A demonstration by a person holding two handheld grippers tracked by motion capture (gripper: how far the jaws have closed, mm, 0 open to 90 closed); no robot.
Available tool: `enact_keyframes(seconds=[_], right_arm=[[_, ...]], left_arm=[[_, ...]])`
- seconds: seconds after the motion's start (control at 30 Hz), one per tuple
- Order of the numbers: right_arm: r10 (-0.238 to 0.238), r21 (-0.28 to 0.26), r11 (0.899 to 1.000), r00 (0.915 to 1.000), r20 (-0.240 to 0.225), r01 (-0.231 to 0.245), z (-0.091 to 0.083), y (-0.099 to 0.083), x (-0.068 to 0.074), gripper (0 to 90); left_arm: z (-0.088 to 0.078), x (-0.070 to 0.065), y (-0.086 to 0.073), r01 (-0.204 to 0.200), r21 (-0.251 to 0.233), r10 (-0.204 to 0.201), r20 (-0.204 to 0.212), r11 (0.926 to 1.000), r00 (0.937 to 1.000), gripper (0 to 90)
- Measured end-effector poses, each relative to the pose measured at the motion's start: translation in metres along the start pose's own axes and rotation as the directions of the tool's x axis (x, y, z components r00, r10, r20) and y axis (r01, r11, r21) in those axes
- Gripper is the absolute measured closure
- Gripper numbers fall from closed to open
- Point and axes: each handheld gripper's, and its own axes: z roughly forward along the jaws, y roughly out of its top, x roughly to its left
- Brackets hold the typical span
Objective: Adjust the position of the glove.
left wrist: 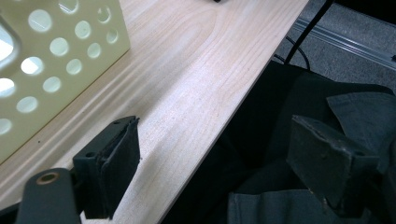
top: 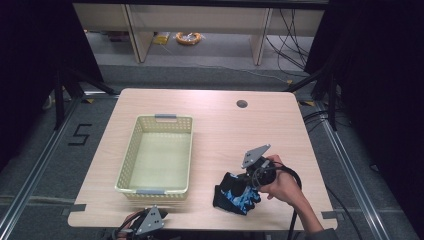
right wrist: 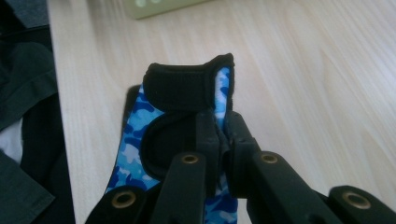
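A black glove with blue camouflage print [top: 235,196] hangs at the near right of the wooden table [top: 220,125], pinched at its edge by my right gripper [top: 243,186]. In the right gripper view the two jaws are closed on the glove [right wrist: 187,88], whose black cuff folds over above my right gripper [right wrist: 223,135]. My left gripper [top: 150,220] rests at the table's near edge, just in front of the cream basket [top: 131,159]. Seen from the left gripper view, my left gripper [left wrist: 219,163] has its jaws wide apart with nothing between them, one over the table edge, one over dark cloth.
The cream perforated basket [left wrist: 56,60] stands empty at the left of the table. A round cable hole [top: 242,104] sits near the far right edge. Dark clothing [left wrist: 327,116] lies below the table's near edge.
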Motion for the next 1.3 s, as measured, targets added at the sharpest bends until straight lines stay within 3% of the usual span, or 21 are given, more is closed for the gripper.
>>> enact_keyframes(seconds=[0.1,0.13,0.17,0.2,0.4,0.5,0.6,0.63,0.73,0.77,0.8,0.83,0.93,0.97,1.0,1.03,1.07,1.17,1.2,1.27,1.3], right_arm=[[-0.040,0.004,0.999,0.9986,-0.035,0.040,0.008,0.005,0.003,87.1],[-0.049,0.011,0.999,0.9979,-0.042,0.049,0.011,0.007,0.004,87.1],[-0.061,0.017,0.998,0.9970,-0.049,0.062,0.013,0.007,0.004,87.1],[-0.071,0.020,0.997,0.9959,-0.056,0.073,0.015,0.009,0.005,87.1],[-0.114,0.055,0.991,0.9889,-0.096,0.119,0.025,0.012,0.005,87.0],[-0.102,0.082,0.991,0.9901,-0.096,0.110,0.028,0.010,0.003,87.0],[-0.139,0.075,0.986,0.9835,-0.116,0.148,0.034,0.008,-0.001,86.9],[-0.114,0.092,0.988,0.9866,-0.117,0.125,0.035,0.007,0.000,86.8],[-0.119,0.102,0.986,0.9852,-0.123,0.132,0.041,0.005,-0.001,86.3],[-0.150,0.088,0.983,0.9789,-0.139,0.163,0.045,0.005,-0.004,85.9],[-0.124,0.100,0.986,0.9845,-0.124,0.136,0.046,0.004,-0.003,85.1],[-0.145,0.093,0.983,0.9795,-0.140,0.159,0.048,0.003,-0.004,83.8],[-0.141,0.091,0.984,0.9835,-0.113,0.151,0.050,0.001,-0.006,75.9],[-0.112,0.091,0.988,0.9889,-0.098,0.121,0.048,0.001,-0.006,74.7],[-0.128,0.071,0.988,0.9864,-0.103,0.135,0.048,0.000,-0.007,73.2],[-0.096,0.067,0.992,0.9906,-0.097,0.103,0.045,-0.001,-0.006,70.1],[-0.097,0.043,0.994,0.9917,-0.085,0.101,0.044,-0.002,-0.006,67.5],[-0.002,-0.017,1.000,0.9990,-0.045,0.001,0.034,-0.010,-0.006,59.0],[0.044,-0.041,0.998,0.9987,-0.027,-0.045,0.030,-0.014,-0.006,57.8],[0.137,-0.077,0.987,0.9904,-0.017,-0.138,0.022,-0.023,-0.002,54.3],[0.212,-0.106,0.972,0.9772,0.015,-0.209,0.018,-0.028,0.002,52.1]], left_arm=[[-0.002,0.000,0.000,-0.008,-0.001,0.008,0.000,1.0000,1.0000,16.7],[-0.002,0.001,0.001,-0.032,0.000,0.032,0.000,0.9995,0.9995,16.7],[-0.002,0.001,0.001,-0.030,0.000,0.030,0.000,0.9996,0.9996,16.7],[-0.001,0.000,0.000,-0.002,0.001,0.002,-0.001,1.0000,1.0000,16.7],[-0.001,0.000,0.000,0.000,-0.004,0.000,0.004,1.0000,1.0000,16.7],[-0.001,0.000,0.000,-0.002,-0.003,0.002,0.003,1.0000,1.0000,16.7],[-0.001,0.000,0.000,-0.001,-0.004,0.001,0.003,1.0000,1.0000,16.7],[-0.001,0.000,0.000,-0.001,-0.004,0.001,0.003,1.0000,1.0000,16.7],[-0.001,0.000,0.000,-0.001,-0.001,0.001,0.004,1.0000,1.0000,16.7],[-0.001,0.000,0.000,0.000,-0.004,0.000,0.003,1.0000,1.0000,16.7],[-0.001,0.000,0.000,0.001,-0.004,-0.001,0.002,1.0000,1.0000,16.7],[-0.001,0.000,0.000,0.001,-0.004,-0.001,0.002,1.0000,1.0000,16.7],[-0.001,0.000,0.000,0.000,-0.004,0.000,0.003,1.0000,1.0000,16.7],[-0.001,0.000,0.000,-0.003,0.000,0.003,0.005,1.0000,1.0000,16.7],[-0.001,-0.001,0.000,-0.003,-0.003,0.003,0.004,1.0000,1.0000,16.7],[-0.001,-0.001,0.000,-0.002,-0.005,0.002,0.007,1.0000,1.0000,16.7],[-0.001,-0.002,0.000,0.004,-0.010,-0.004,0.010,0.9999,0.9999,16.7],[0.000,-0.001,0.001,0.002,-0.006,-0.002,0.013,1.0000,0.9999,16.7],[0.000,-0.001,0.001,0.000,0.001,0.000,0.009,1.0000,1.0000,16.7],[0.001,-0.001,0.003,0.003,-0.017,-0.003,0.005,0.9998,1.0000,17.6],[0.002,-0.002,0.005,0.004,-0.028,-0.004,0.009,0.9996,0.9999,18.0]])
